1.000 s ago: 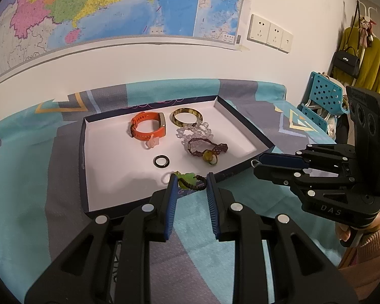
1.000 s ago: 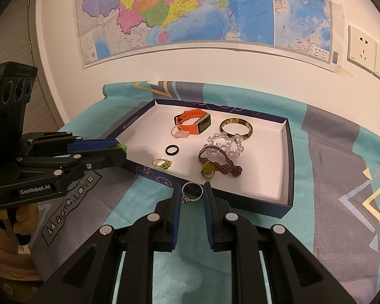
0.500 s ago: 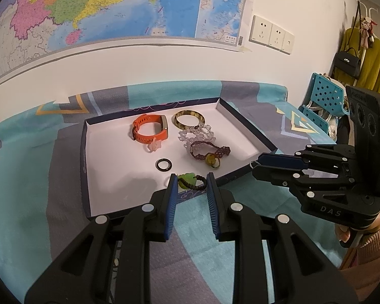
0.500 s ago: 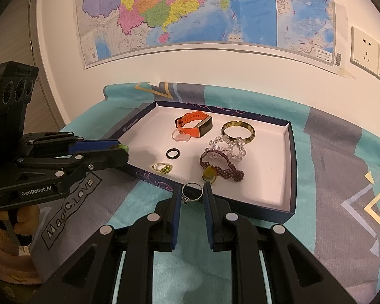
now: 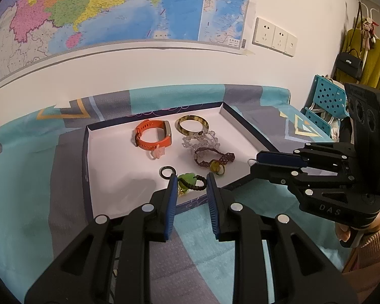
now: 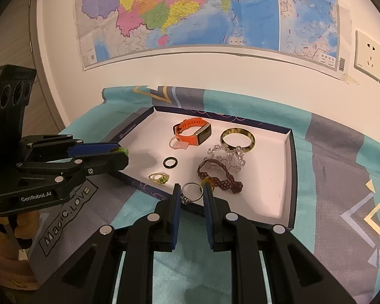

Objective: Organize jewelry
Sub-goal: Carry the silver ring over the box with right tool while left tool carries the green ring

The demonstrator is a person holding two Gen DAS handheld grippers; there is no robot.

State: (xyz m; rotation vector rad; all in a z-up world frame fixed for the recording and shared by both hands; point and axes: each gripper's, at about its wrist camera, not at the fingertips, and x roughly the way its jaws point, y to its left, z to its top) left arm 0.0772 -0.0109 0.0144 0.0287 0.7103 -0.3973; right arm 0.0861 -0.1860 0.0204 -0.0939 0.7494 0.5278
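Note:
A white tray (image 5: 86, 162) with dark blue walls lies on the patterned cloth. My left gripper (image 5: 191, 187) hovers over its near edge, shut on a dark beaded ring with a green stone (image 5: 190, 180). My right gripper (image 6: 192, 195) is shut on a thin silver ring (image 6: 192, 192), held above the tray's (image 6: 292, 177) front wall. In the tray lie an orange watch band (image 5: 153, 138), a tortoiseshell bangle (image 5: 192, 125), a clear bead bracelet (image 5: 200, 140), a brown woven bracelet (image 5: 214, 158), a black ring (image 5: 167, 171) and a gold-green ring (image 6: 159, 177).
A dark box lettered "Magic.LOVE" (image 6: 63, 217) sits left of the tray under the left gripper (image 6: 121, 152). The right gripper (image 5: 255, 162) reaches in from the right. A blue perforated chair (image 5: 324, 101) and hanging coat stand beyond the table's right end; a wall map is behind.
Hardly anything differs. The right wrist view has drifted slightly, and both grippers keep the same hold on their rings.

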